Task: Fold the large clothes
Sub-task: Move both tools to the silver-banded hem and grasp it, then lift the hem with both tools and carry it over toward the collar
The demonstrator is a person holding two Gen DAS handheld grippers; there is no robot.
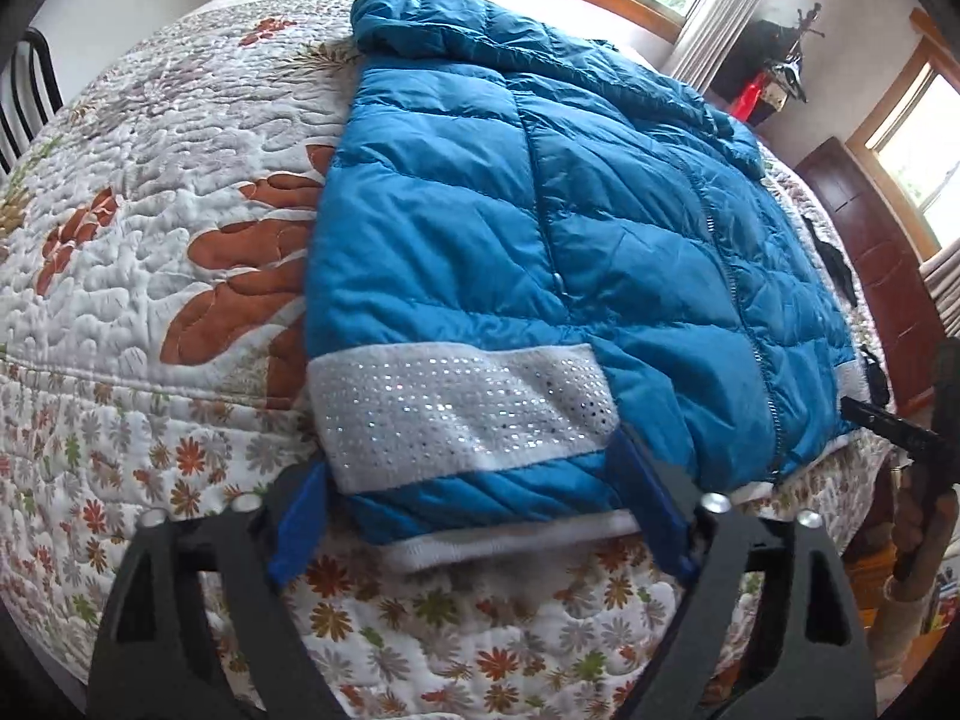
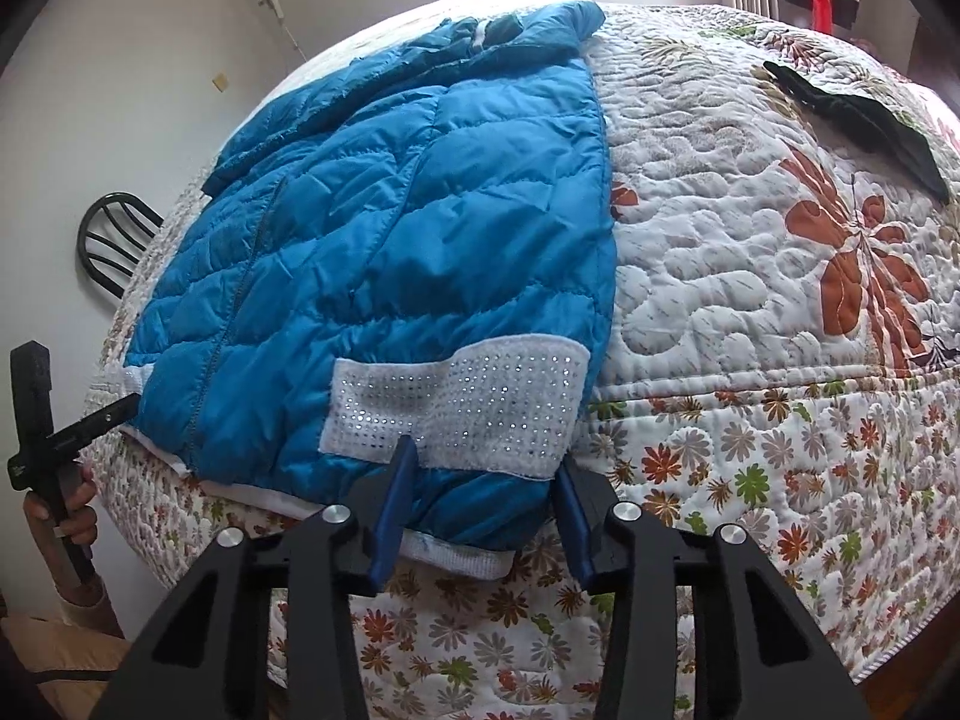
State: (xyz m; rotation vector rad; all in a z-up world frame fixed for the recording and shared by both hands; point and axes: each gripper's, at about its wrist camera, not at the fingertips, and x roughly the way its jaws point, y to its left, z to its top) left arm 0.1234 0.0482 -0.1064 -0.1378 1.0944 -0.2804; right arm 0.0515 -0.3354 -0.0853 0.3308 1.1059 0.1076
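I can read no brand or writing anywhere. A blue quilted puffer jacket (image 1: 540, 192) lies flat on the floral bedspread (image 1: 150, 210), its sleeves folded in. My left gripper (image 1: 474, 468) has its jaws spread around the left hem corner, under the white sequinned cuff (image 1: 456, 408). My right gripper (image 2: 486, 468) straddles the right hem corner likewise; whether its jaws press the fabric, I cannot tell.

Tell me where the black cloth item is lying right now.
In the right wrist view, the black cloth item lies at the upper right on the floral quilt, well apart from the blue jacket.
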